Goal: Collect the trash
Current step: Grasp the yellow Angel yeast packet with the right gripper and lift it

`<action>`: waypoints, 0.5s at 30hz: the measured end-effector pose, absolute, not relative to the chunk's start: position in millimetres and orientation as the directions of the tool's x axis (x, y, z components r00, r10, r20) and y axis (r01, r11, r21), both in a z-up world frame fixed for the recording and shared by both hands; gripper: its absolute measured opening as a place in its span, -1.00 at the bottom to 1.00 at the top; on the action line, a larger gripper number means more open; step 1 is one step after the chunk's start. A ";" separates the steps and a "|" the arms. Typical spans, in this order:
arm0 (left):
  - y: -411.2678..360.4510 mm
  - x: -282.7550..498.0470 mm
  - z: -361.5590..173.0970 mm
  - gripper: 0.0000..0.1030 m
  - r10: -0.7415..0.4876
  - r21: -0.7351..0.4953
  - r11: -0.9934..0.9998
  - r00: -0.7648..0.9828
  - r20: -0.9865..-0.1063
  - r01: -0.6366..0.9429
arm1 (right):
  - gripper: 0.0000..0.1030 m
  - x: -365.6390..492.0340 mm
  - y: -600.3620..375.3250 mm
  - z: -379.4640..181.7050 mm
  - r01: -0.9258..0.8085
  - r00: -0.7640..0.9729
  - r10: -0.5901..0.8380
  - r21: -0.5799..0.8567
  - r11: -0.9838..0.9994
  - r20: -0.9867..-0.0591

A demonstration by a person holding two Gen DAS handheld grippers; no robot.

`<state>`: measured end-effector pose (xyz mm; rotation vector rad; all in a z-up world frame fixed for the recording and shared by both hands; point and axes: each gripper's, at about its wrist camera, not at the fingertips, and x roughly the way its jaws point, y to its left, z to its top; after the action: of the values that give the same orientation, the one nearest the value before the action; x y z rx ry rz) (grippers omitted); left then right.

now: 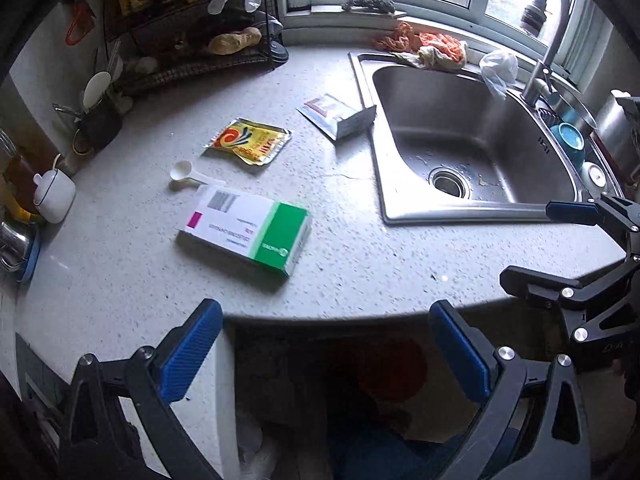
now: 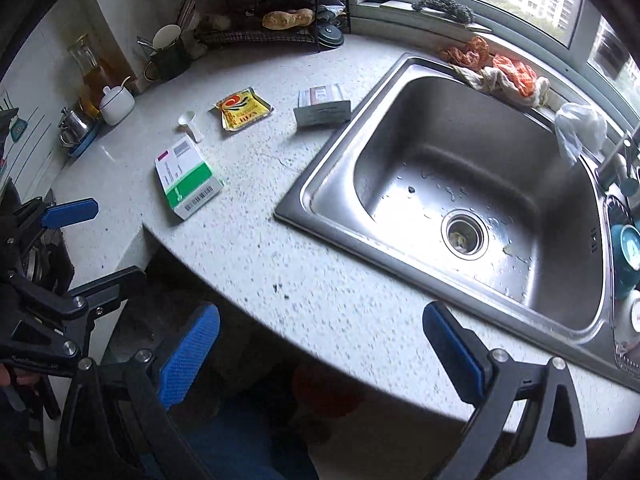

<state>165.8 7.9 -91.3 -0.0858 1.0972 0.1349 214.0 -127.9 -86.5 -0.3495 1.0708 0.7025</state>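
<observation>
Left tool [image 1: 326, 354], right tool [image 2: 320, 354]: both agape, empty, at the surface [image 1: 360, 264] edge. Box [image 1: 246, 230]: nearest, flat; best pinched across its narrow width. Scoop [image 1: 188, 174] just behind. Yellow sachet [image 1: 248, 140], grey packet [image 1: 340, 116]: farther, by the sink [image 1: 472, 140].

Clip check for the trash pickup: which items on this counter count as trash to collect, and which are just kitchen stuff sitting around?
Likely trash:
green-and-white box
yellow packet
small open carton
white scoop, possibly

Just lying about:
sink
rags
wire rack
sugar pot
teal bowl

Both grippers, left and right, are open and empty.
</observation>
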 end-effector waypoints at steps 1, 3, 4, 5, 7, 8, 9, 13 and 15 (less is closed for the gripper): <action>17.6 172.5 -90.1 0.99 0.069 -0.006 0.987 0.446 -0.893 -0.163 | 0.98 221.4 -115.2 -85.4 -0.682 0.291 0.357 0.069 0.728 -0.888; 39.7 186.1 -89.7 0.99 0.076 -0.006 0.982 0.430 -0.900 -0.186 | 0.98 235.3 -97.4 -81.1 -0.692 0.282 0.361 0.073 0.719 -0.889; 50.7 192.7 -89.2 0.99 0.078 -0.008 0.981 0.424 -0.902 -0.196 | 0.98 243.1 -86.8 -79.6 -0.697 0.272 0.364 0.078 0.713 -0.891; 59.6 198.4 -89.2 0.99 0.078 -0.011 0.979 0.421 -0.904 -0.205 | 0.98 250.6 -79.3 -76.0 -0.705 0.262 0.365 0.081 0.705 -0.893; 80.4 210.2 -90.6 0.99 0.082 -0.013 0.975 0.411 -0.908 -0.222 | 0.98 262.9 -55.1 -75.7 -0.726 0.249 0.362 0.074 0.684 -0.899; 90.8 215.7 -91.3 0.99 0.086 -0.010 0.974 0.406 -0.910 -0.228 | 0.98 268.6 -42.9 -75.8 -0.736 0.246 0.360 0.068 0.674 -0.900; 101.2 221.8 -92.2 0.99 0.090 -0.007 0.972 0.399 -0.912 -0.235 | 0.98 274.6 -30.0 -75.6 -0.745 0.244 0.361 0.064 0.664 -0.900; 138.3 239.7 -92.5 0.99 0.100 -0.008 0.963 0.385 -0.918 -0.271 | 0.98 295.5 10.8 -76.9 -0.772 0.223 0.359 0.061 0.633 -0.906; 157.0 247.0 -95.2 0.99 0.105 -0.009 0.956 0.372 -0.922 -0.293 | 0.98 304.9 32.4 -80.6 -0.788 0.208 0.356 0.060 0.613 -0.911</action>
<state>247.0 157.0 -95.2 -0.1826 1.1636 0.2573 304.9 32.4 -80.6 -0.4729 1.0919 0.8381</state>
